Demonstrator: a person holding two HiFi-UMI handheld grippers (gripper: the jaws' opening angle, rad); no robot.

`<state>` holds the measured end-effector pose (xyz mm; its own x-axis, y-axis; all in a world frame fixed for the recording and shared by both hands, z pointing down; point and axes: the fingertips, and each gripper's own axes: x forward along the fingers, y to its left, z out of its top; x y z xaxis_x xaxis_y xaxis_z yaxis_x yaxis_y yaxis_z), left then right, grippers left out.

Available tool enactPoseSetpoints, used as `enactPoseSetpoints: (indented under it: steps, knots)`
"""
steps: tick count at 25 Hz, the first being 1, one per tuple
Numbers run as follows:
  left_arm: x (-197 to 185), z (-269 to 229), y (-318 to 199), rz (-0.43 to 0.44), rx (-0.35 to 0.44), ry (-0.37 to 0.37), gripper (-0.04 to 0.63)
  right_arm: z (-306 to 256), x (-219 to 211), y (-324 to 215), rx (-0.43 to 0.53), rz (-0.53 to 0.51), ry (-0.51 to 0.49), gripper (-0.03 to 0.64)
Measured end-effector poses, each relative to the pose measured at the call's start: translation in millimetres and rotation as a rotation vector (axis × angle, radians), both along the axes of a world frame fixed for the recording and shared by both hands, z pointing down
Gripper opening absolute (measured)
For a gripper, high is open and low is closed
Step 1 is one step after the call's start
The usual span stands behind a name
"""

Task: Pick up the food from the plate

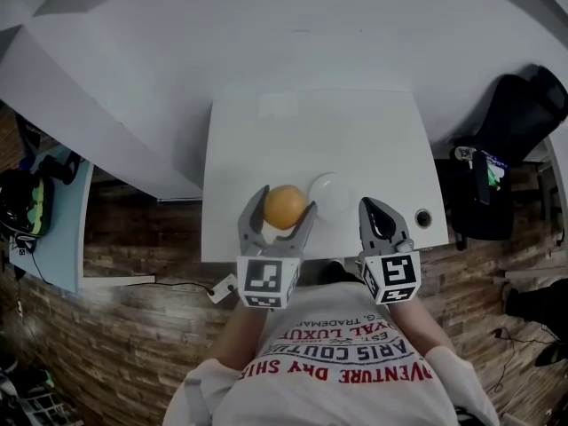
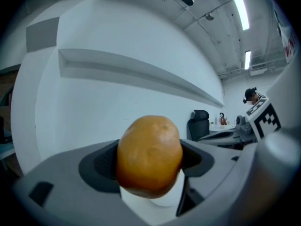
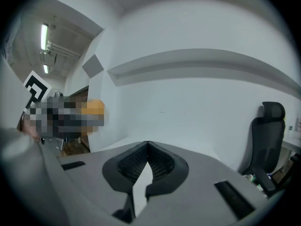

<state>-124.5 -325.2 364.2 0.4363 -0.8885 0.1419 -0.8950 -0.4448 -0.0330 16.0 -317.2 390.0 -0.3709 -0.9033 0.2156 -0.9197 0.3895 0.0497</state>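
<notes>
My left hand-held gripper (image 1: 284, 204) has its jaws spread wide around the orange-brown food (image 2: 149, 154), and both pads press on its sides. In the head view the food sits over the near edge of the table (image 1: 266, 131), just left of the white plate (image 1: 330, 193). The plate lies bare near the middle of that near edge. My right hand-held gripper (image 3: 147, 144) is empty with its jaw tips touching, and it hangs over the near edge to the plate's right. Nothing stands between either gripper and the plate. A small round hole (image 1: 423, 217) sits by the table's near right corner. Off the right edge I see a black office chair (image 1: 524, 114), and off the left edge a pale blue side table (image 1: 62, 229). A white plug block (image 1: 222, 288) lies on the wood-pattern floor (image 1: 133, 238) near the table's near left corner.
</notes>
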Motion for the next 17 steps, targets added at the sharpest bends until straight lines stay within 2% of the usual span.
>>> enactPoseSetpoints:
  steps: [8,17]
  knots:
    - [12,-8,9,0.034,0.005,-0.027,0.364,-2,8,8,0.014,0.008,0.030,0.011]
    - [16,-5,11,0.044,-0.004,-0.018,0.364,4,11,13,-0.007,0.002,0.056,0.011]
